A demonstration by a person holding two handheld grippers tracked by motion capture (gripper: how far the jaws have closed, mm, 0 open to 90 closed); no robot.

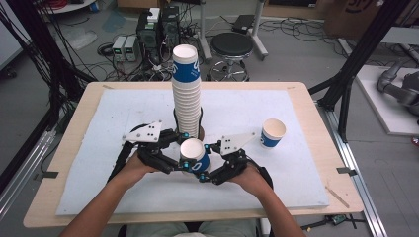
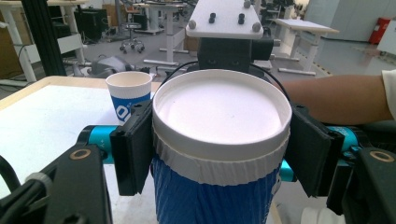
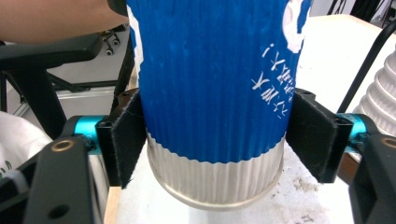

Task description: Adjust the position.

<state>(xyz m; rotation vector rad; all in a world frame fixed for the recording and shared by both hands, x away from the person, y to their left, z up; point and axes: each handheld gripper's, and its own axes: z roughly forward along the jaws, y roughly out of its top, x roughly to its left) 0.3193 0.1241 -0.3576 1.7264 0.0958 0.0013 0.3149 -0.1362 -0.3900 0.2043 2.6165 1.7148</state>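
A blue paper cup (image 1: pixel 193 154) with a white rim stands upright at the front middle of the white board (image 1: pixel 99 148), held from both sides. My left gripper (image 1: pixel 185 150) comes in from the left. In the left gripper view its pads (image 2: pixel 133 154) press the cup (image 2: pixel 219 116) just under the rim. My right gripper (image 1: pixel 206 160) comes in from the right. In the right gripper view its pads (image 3: pixel 126 140) sit against the cup's ribbed blue wall (image 3: pixel 215 84) low down, above the white base band.
A tall stack of the same cups (image 1: pixel 187 94) rises right behind the held cup and shows beside the right gripper's jaw (image 3: pixel 380 102). A single cup (image 1: pixel 272 132) stands open to the right (image 2: pixel 128 95). The wooden table (image 1: pixel 306 98) borders the board.
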